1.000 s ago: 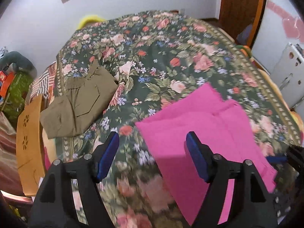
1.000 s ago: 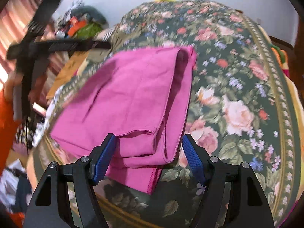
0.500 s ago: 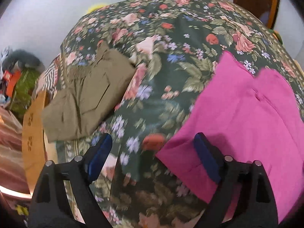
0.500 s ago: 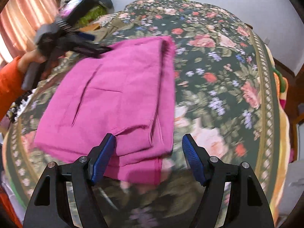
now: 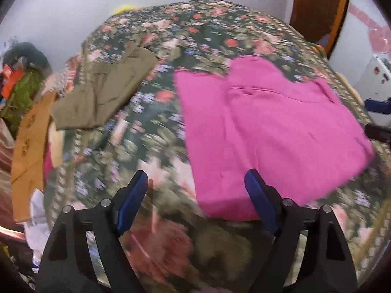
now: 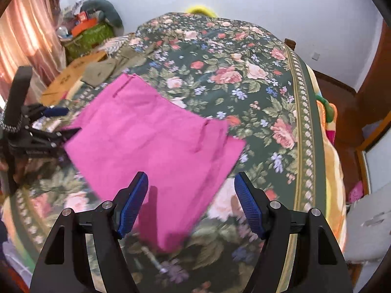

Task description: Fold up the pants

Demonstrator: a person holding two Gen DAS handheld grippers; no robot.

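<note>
Folded magenta pants (image 5: pixel 268 131) lie flat on the floral bedspread (image 5: pixel 195 31); they also show in the right wrist view (image 6: pixel 151 141). My left gripper (image 5: pixel 196 202) is open and empty, hovering just short of the pants' near edge. My right gripper (image 6: pixel 191 206) is open and empty above the pants' near corner. The left gripper also shows at the left edge of the right wrist view (image 6: pixel 53 119). A blue finger of the right gripper (image 5: pixel 377 106) shows at the right edge of the left wrist view.
Folded olive pants (image 5: pixel 102 90) lie at the bed's far left corner. A cardboard box (image 5: pixel 29 144) and a pile of clutter (image 6: pixel 90 26) sit beside the bed. A wooden door (image 5: pixel 317 7) and a white wall stand behind.
Both grippers have pulled back and up from the magenta pants, which now lie flat and free. The views shifted and the frames are motion-blurred.
</note>
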